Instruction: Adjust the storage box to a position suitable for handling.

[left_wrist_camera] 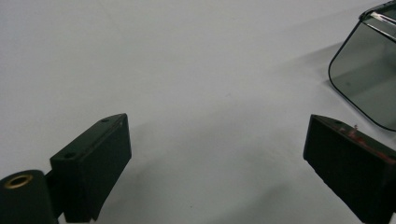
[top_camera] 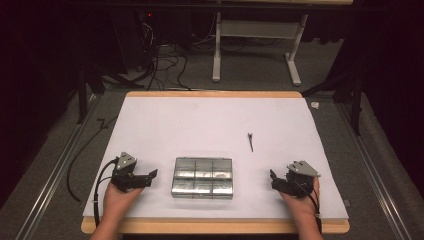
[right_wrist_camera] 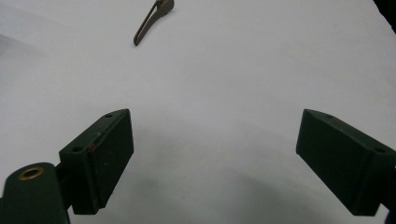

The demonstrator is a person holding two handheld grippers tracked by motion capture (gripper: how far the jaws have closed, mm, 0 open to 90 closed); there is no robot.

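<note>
Box: a clear compartment box (top_camera: 202, 178) sits near the front edge of the counter (top_camera: 200, 120), lid shut as far as the glare lets us tell, squarely between the two tools.
Left tool: the left tool (top_camera: 146, 178) rests just left of the box, apart from it, jaws spread wide and holding nothing; a rounded corner of the box (left_wrist_camera: 369, 79) peeks in at the upper right of its own view.
Right tool: the right tool (top_camera: 274, 179) rests off to the right of the box, well apart, jaws also wide open and empty.
Small dark piece: a slim dark piece (top_camera: 250, 141) lies alone farther back on the white sheet, ahead of the right tool (right_wrist_camera: 212, 158); in that view the piece (right_wrist_camera: 153, 19) lies at upper left.
</note>
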